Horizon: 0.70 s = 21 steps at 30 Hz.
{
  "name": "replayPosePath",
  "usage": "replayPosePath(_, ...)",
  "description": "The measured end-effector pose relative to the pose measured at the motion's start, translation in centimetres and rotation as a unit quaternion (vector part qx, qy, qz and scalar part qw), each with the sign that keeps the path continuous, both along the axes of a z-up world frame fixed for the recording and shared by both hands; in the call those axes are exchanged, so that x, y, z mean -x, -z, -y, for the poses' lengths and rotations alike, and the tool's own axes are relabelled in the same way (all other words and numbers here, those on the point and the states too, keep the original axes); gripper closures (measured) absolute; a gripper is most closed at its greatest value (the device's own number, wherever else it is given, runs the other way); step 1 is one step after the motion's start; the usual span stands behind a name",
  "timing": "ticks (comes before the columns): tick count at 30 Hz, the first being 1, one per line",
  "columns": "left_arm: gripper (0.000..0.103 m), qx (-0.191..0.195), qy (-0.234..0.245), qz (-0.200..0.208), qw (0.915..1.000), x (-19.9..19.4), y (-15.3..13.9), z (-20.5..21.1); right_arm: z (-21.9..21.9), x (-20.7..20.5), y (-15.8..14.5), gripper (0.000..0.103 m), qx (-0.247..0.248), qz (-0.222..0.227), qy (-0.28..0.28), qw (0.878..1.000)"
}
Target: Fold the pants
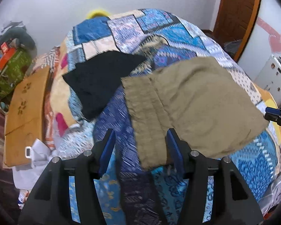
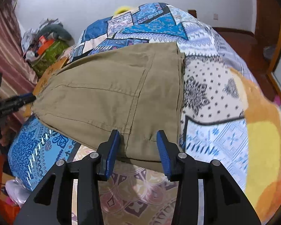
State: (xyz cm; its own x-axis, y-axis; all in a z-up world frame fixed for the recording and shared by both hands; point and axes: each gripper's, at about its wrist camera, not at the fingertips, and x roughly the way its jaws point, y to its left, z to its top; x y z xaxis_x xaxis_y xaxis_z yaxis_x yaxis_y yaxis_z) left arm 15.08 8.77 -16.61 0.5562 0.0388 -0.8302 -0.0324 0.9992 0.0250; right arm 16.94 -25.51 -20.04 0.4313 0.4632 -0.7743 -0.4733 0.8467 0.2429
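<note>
— Pants?
— Khaki woven cotton, folded into a flat stitched slab on my patchwork quilt.
— Grippers?
— My left gripper gapes, blue ridged pads bare; my right gripper straddles the hem, pads apart.

A bed under a patchwork quilt carries folded khaki pants; a black garment lies at their nine o'clock.

Even indoor light, motion blur, fisheye-warped edges
</note>
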Motion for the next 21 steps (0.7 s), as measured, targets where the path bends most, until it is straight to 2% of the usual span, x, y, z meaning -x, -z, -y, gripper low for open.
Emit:
replayPosePath(3, 0.034, -0.001, -0.019, 0.015, 0.9997, -1.4, -1.1, -1.2, -0.3, -0.9, -1.2, 0.065, 0.010, 0.027, -0.007, 1.000)
replayPosePath(6, 0.033, -0.001, -0.031, 0.019, 0.9993, -3.6, -1.6, -1.9, -0.6, -2.7, -2.1, 0.061, 0.002, 0.044, -0.003, 0.999)
replayPosePath(9, 0.025, 0.007, -0.035, 0.020, 0.9992, -6.2, -1.6, -2.4, -1.0, -4.9, -2.1, 0.057, -0.004, 0.054, 0.004, 0.999)
replayPosePath(11, 0.025, 0.012, -0.035, 0.010, 0.9993, -8.2, -1.0, -2.6, -1.2, -6.2, -1.8, 0.053, -0.004, 0.054, 0.009, 0.998)
replayPosePath(17, 0.025, 0.024, -0.031, -0.025, 0.9989, -12.5, 1.6, -2.8, -1.6, -12.1, 0.0, 0.053, -0.013, 0.030, 0.029, 0.999)
replayPosePath(21, 0.025, 0.040, -0.026, -0.050, 0.9976, -13.8, 3.7, -2.7, -1.7, -16.2, 1.1, 0.053, -0.013, 0.018, 0.037, 0.999)
